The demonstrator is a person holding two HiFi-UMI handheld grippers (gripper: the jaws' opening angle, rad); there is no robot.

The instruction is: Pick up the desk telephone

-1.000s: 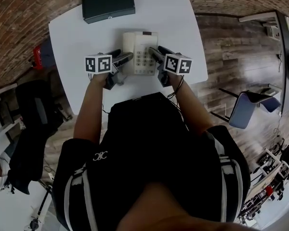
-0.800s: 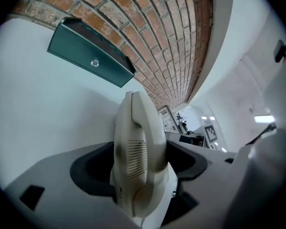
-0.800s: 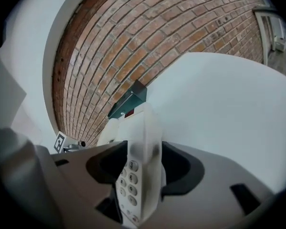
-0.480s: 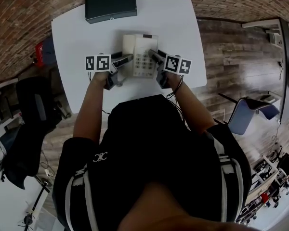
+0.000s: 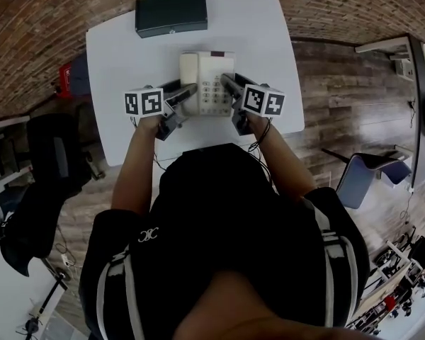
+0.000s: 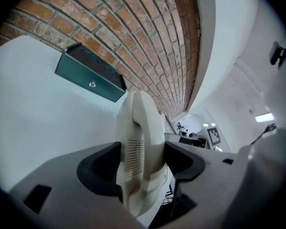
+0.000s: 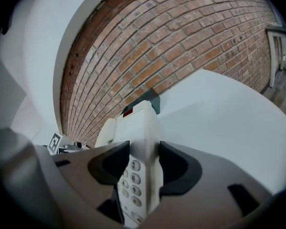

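The cream desk telephone [image 5: 207,83] is held over the white table [image 5: 269,48] between my two grippers. My left gripper [image 5: 188,89] grips its left, handset edge, and its jaws are still closing on it. In the left gripper view the cream handset side [image 6: 138,137] fills the gap of the left gripper [image 6: 143,162], with both pads against it. My right gripper [image 5: 229,82] grips the right edge. In the right gripper view the keypad side of the phone [image 7: 138,128] is pinched in the right gripper [image 7: 144,168].
A dark green flat box [image 5: 171,13] lies at the table's far edge, beyond the phone. A brick wall [image 7: 181,42] stands behind the table. A grey chair [image 5: 365,165] stands on the wooden floor to the right, and a black chair [image 5: 46,161] to the left.
Both grippers have tightened on the phone's side edges. Grippers and phone have come up slightly from the table together.
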